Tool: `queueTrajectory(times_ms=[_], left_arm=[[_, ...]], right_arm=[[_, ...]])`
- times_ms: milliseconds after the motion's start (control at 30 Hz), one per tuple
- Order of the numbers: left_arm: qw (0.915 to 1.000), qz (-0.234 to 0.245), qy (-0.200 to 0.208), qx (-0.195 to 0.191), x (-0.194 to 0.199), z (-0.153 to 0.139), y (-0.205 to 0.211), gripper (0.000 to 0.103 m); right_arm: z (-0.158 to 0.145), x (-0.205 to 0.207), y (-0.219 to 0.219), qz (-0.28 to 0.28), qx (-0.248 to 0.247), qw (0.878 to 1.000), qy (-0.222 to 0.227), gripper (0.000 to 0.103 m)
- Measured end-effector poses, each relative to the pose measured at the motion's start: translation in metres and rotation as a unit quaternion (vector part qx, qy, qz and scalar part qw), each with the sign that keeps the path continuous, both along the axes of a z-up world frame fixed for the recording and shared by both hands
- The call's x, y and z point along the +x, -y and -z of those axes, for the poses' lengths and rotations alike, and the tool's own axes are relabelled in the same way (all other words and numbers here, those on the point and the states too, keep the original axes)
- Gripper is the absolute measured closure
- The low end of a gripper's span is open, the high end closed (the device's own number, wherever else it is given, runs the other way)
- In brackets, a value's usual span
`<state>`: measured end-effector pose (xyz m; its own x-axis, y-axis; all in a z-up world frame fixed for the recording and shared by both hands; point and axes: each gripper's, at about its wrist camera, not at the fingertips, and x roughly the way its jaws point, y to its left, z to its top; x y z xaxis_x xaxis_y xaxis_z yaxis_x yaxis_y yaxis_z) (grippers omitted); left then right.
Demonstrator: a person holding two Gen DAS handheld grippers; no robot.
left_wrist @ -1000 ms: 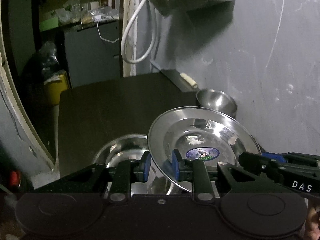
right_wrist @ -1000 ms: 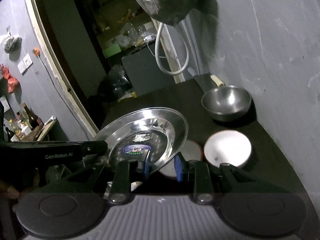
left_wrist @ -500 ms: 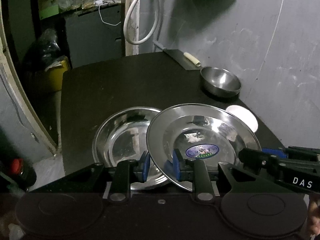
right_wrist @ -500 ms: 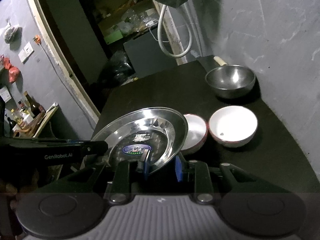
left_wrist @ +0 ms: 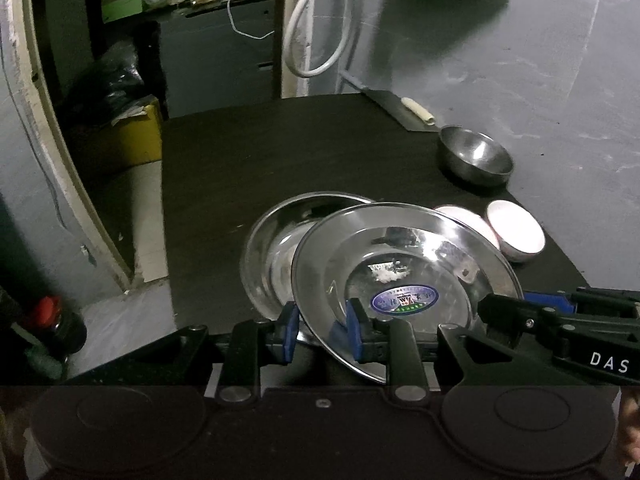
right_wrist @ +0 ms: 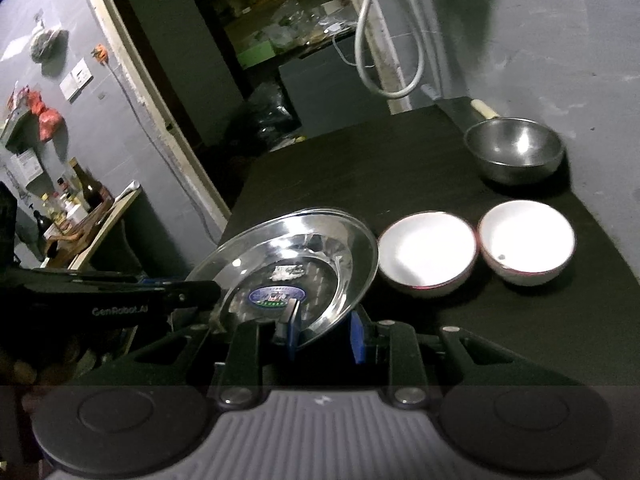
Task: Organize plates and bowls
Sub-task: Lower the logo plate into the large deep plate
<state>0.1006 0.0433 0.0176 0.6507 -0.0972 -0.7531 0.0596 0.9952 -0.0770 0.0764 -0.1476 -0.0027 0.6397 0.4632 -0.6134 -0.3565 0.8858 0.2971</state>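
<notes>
A steel plate with a blue sticker (left_wrist: 404, 276) is held tilted above the dark table by both grippers. My left gripper (left_wrist: 322, 332) grips its near left rim. My right gripper (right_wrist: 324, 330) grips its near right rim (right_wrist: 336, 312). A second steel plate (left_wrist: 272, 248) lies flat on the table, partly under the held one. Two white bowls (right_wrist: 426, 254) (right_wrist: 526, 240) stand side by side to the right. A steel bowl (right_wrist: 514, 152) stands behind them near the wall.
The dark table (left_wrist: 280, 152) runs along a grey wall (left_wrist: 520, 60) on the right. A cleaver with a pale handle (left_wrist: 416, 110) lies at the table's far right corner. A white hose (left_wrist: 316, 40) hangs beyond. A doorway and shelves are at the left.
Both grippers have carried the stickered plate down and back toward the near edge; it now overlaps the flat plate more closely. The white bowls have come fully into view.
</notes>
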Motion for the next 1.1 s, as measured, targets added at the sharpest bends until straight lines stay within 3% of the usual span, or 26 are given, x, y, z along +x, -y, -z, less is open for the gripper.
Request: queueTrajectory(times_ms=[333,600,1100], left_arm=[[0.9998,-0.017,0.005,0.001,-0.002,0.004,-0.025,0.076],[0.9992,-0.032,0.015,-0.020,0.011,0.013,-0.040,0.075],[1.0000,-0.003,0.006,-0.003,0.046,0.027,-0.040,0.075]], right_arm=[[0.002,0.008,-0.027,-0.022,-0.009,1.000,-0.008,0.073],[0.004,0.036,-0.042,-0.024,-0.028,0.999,-0.015,0.073],[0.019,0.054,-0.051,0.016,-0.038,0.998,-0.037,0.073]])
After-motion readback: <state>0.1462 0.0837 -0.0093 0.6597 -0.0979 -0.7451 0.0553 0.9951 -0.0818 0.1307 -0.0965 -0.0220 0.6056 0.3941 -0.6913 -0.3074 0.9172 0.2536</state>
